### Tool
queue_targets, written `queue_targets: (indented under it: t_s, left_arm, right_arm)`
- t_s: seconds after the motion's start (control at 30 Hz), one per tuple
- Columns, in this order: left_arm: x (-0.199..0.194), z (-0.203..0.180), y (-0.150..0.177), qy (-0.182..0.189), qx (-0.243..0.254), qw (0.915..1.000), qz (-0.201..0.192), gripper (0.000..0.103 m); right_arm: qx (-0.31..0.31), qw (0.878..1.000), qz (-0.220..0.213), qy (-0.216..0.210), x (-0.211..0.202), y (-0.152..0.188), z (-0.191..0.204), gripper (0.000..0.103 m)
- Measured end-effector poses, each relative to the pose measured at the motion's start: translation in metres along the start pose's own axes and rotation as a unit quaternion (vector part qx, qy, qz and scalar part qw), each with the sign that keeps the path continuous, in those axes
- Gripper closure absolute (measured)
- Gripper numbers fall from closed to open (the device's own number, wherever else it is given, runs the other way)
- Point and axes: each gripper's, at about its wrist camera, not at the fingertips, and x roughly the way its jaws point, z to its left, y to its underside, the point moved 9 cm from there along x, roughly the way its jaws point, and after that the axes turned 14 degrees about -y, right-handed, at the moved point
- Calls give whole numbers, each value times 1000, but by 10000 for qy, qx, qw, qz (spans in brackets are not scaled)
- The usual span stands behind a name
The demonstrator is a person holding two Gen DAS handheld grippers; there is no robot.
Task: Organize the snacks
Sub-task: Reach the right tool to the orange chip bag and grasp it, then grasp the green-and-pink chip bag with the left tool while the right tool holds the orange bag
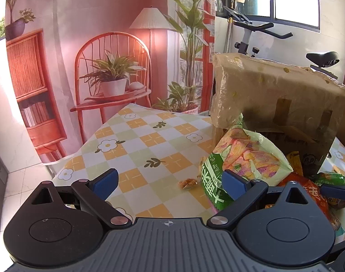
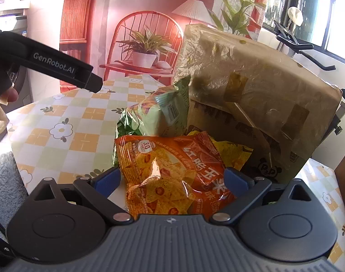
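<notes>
Snack bags [image 2: 172,172] heaped against wrapped cardboard box [image 2: 251,86]

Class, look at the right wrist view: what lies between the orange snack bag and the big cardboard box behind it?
In the right wrist view, a yellow packet lies between the orange snack bag and the cardboard box, partly tucked under the bag.
</notes>
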Motion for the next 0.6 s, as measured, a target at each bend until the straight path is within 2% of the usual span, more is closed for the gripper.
queue_targets:
  t_s: [0.1, 0.2, 0.23, 0.33, 0.37, 0.4, 0.5, 0.6]
  left_arm:
    - [1, -1, 1, 38, 3, 10000, 23, 5]
    - [2, -2, 2, 94, -34, 9999, 48, 5]
    - [3, -3, 2, 123, -44, 9999, 56, 5]
    - [4, -4, 3, 197, -64, 9998, 53, 5]
    - [5, -5, 4, 229, -61, 9997, 47, 5]
    - [5, -7, 4, 265, -45, 9996, 35, 5]
    - [6, -14, 2, 440, 76, 9988, -207, 5]
    - [9, -29, 2, 686, 456, 9954, -484, 5]
  right_arm:
    - [-159, 9996, 191, 156, 19, 8, 4, 3]
    - [-314, 9968, 395, 618, 32, 15, -3, 3]
    - [-262, 9966, 429, 656, 33, 17, -8, 4]
    - [89, 9977, 277, 617, 28, 16, -22, 11]
    - [150, 9980, 207, 570, 25, 15, -24, 16]
    - [230, 9984, 155, 483, 20, 13, -28, 27]
    - [619, 9974, -71, 373, 10, 8, -40, 30]
    - [1253, 9912, -328, 275, -5, 5, -59, 33]
